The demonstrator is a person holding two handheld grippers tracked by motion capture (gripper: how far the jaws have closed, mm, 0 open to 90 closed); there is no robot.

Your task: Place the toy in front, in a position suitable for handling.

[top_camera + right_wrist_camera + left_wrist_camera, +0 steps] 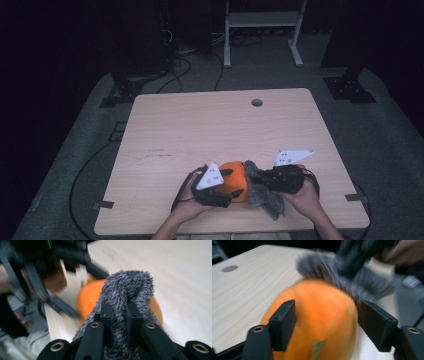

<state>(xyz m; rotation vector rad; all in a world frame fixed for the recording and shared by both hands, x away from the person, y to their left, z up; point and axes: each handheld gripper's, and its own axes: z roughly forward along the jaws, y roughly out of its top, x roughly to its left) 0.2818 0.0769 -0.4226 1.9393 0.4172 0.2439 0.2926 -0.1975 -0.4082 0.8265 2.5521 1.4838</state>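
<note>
Pale wooden table [200, 125] bears a round orange plush [235, 180]; left gripper [327, 325] straddles it loosely, right gripper [119, 315] clamps grey fuzzy cloth [125, 290].

Round orange plush object [235, 181] at table's near edge, centre, grey fuzzy cloth [262, 194] draped against its right side, touching.
</note>
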